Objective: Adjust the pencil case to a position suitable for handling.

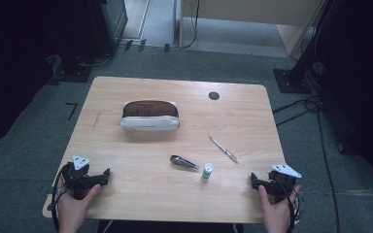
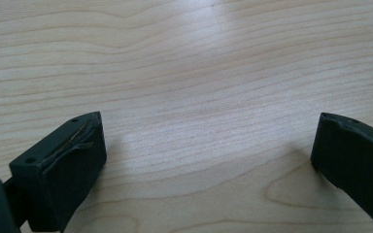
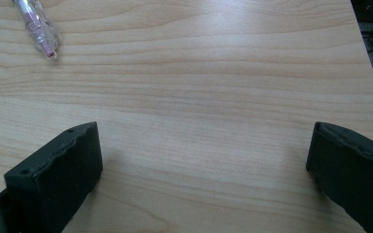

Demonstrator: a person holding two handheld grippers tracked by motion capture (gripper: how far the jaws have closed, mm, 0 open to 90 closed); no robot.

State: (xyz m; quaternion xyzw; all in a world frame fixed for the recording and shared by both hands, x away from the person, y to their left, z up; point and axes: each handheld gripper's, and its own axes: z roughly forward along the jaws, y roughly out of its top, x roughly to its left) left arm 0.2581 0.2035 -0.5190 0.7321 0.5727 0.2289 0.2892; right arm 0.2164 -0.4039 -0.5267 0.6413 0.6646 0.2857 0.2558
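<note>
An open pencil case (image 1: 149,115) with a dark inside and a pale grey shell lies on the wooden table (image 1: 126,194), left of centre and towards the back. A clear pen with pink parts (image 1: 223,148) lies right of centre; its tip (image 3: 38,30) shows at the top left of the right gripper view. A dark clip-like object (image 1: 183,162) and a small white tube with a green band (image 1: 207,171) lie near the middle front. My left gripper (image 1: 106,175) rests open at the front left, and my right gripper (image 1: 253,180) rests open at the front right. Bare wood lies between both pairs of jaws.
A round dark cable hole (image 1: 213,95) sits near the table's far right. Grey carpet surrounds the table, with cables (image 1: 301,107) on the floor to the right and dark stands behind. The table's right edge (image 3: 369,63) runs close to my right gripper.
</note>
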